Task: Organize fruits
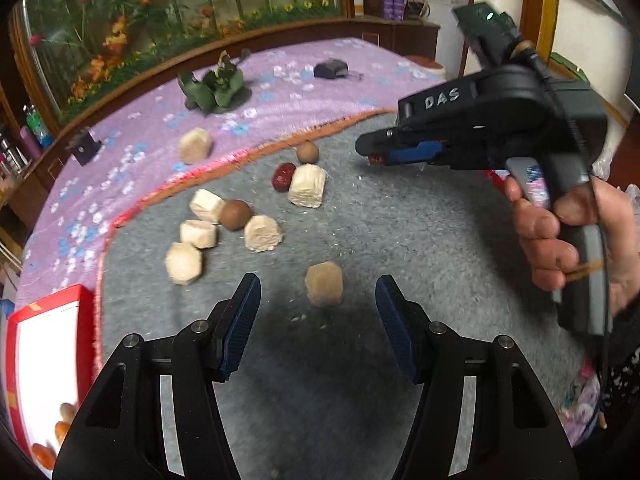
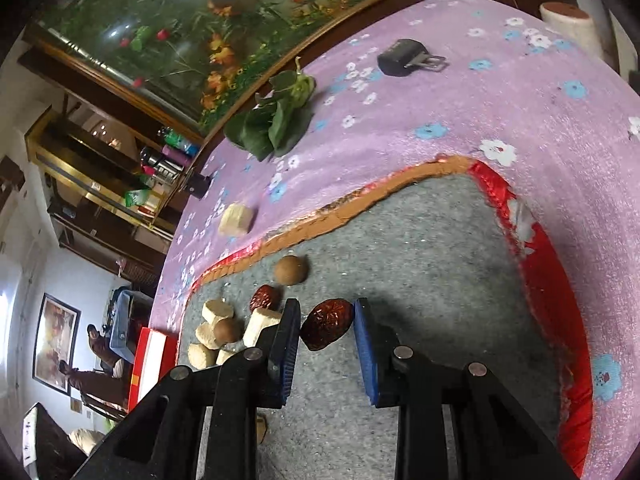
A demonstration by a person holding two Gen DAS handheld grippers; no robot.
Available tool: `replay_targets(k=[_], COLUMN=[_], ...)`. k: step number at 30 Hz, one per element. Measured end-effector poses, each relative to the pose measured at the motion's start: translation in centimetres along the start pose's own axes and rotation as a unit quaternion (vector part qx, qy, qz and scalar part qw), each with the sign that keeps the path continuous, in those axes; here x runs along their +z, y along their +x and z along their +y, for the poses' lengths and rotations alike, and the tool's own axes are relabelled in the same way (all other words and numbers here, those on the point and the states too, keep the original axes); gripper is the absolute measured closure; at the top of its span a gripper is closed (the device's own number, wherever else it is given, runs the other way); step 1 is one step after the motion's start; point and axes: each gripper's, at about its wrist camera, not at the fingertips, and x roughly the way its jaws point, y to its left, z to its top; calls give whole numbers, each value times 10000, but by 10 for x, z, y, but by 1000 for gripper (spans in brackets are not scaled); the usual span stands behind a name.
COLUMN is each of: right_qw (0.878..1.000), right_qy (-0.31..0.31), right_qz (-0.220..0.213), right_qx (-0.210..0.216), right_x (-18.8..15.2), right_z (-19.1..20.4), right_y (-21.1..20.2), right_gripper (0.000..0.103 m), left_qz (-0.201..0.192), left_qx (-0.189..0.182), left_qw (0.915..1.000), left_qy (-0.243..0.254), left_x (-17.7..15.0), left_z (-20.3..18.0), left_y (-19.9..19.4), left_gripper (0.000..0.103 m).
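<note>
While left tool (image 1: 318,296) gapes wide, right tool (image 2: 326,320) pinches red date (image 2: 327,323) between fingertips.

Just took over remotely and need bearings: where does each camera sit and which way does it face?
Left wrist: on the open left gripper, facing the grey mat, beige chunks, and the hand-held right gripper.
Right wrist: on the right gripper, looking down at the red date it holds.
Shared: leafy greens.
</note>
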Motion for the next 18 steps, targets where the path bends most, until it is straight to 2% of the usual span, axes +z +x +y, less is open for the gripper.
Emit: replay_targets(k=[2, 6, 11, 14, 18], right_qw=[10000, 9998, 9997, 9996, 9987], right_qy=[-21, -124, -182, -262, -506], right_qz=[23, 134, 152, 115, 79], right_qx=[4, -14, -15, 19, 79], right_x=[1, -1, -2, -4, -11], right_z=[4, 8, 9, 11, 18], right_y=[2, 7, 11, 12, 18], right_gripper=[76, 76, 76, 76, 76], left_qz=[103, 272, 122, 83, -342], left_qx=[10, 6, 318, 446, 741], left_qw=[9999, 9996, 9990, 9989, 9967], left_qy=[25, 93, 288, 152, -43], left_x=[2, 1, -4, -8, -26], left_z=[-2, -8, -16, -16, -9], left_y=[9, 26, 26, 21, -23], left_gripper=[59, 72, 80, 80, 80])
